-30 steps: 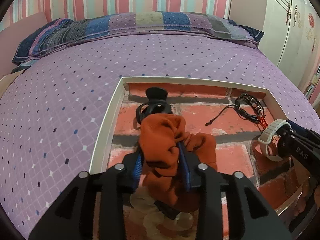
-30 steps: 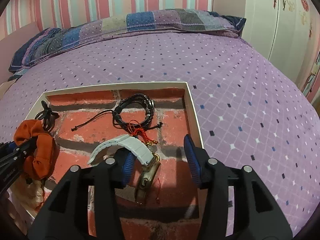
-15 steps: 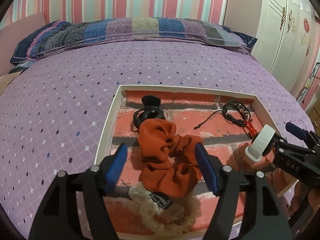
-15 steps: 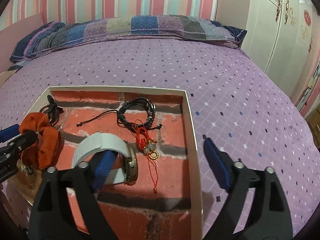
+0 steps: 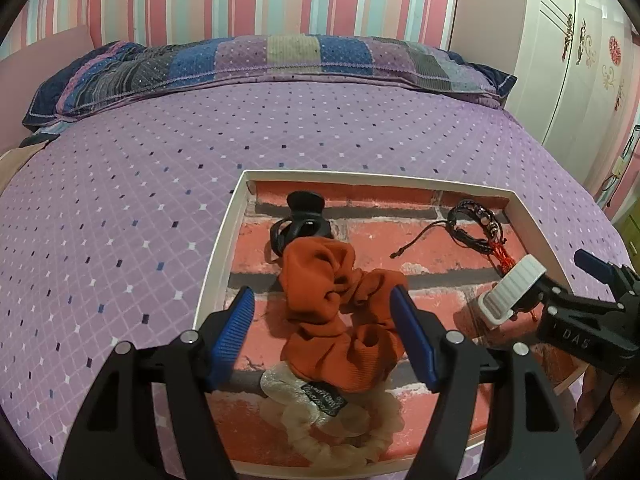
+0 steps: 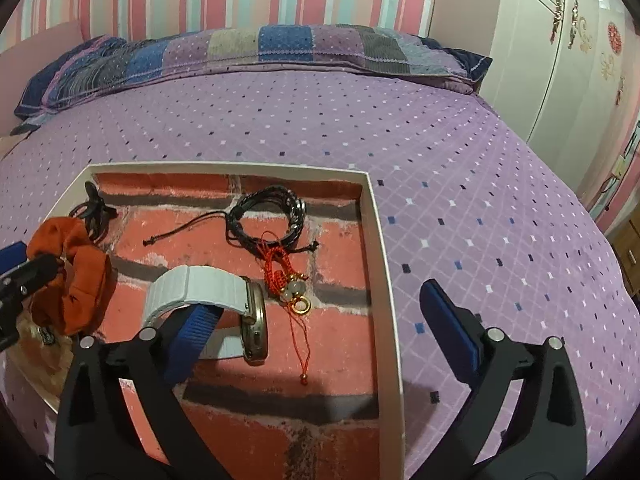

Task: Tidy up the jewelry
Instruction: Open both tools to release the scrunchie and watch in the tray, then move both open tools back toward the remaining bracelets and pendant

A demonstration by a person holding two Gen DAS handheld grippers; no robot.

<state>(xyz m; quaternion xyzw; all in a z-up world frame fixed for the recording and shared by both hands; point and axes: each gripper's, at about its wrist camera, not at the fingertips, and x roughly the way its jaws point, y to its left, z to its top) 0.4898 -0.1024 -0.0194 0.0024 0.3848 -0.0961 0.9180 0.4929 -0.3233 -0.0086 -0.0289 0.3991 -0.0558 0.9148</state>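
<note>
A white-rimmed tray point(image 5: 218, 246) with a brick-pattern floor lies on the bed. In it lie an orange scrunchie point(image 5: 340, 312), a cream scrunchie point(image 5: 340, 428), a black hair claw point(image 5: 302, 224), a black braided bracelet point(image 6: 268, 220), a red cord charm point(image 6: 288, 280) and a white-strap watch point(image 6: 208, 290). My left gripper point(image 5: 328, 336) is open with its fingers either side of the orange scrunchie. My right gripper point(image 6: 320, 328) is open wide; its left finger point(image 6: 196, 328) reaches through the watch's strap loop, and its right finger is outside the tray rim point(image 6: 384, 272).
The purple diamond-pattern bedspread point(image 5: 140, 200) surrounds the tray. A striped pillow point(image 5: 260, 60) lies at the head of the bed. A white wardrobe point(image 5: 580, 60) stands to the right. The right gripper also shows in the left wrist view point(image 5: 568, 308).
Both grippers have opened. The left let go of the orange scrunchie, which now lies in the tray. The right released the watch and opened wide. Both have drawn back a little.
</note>
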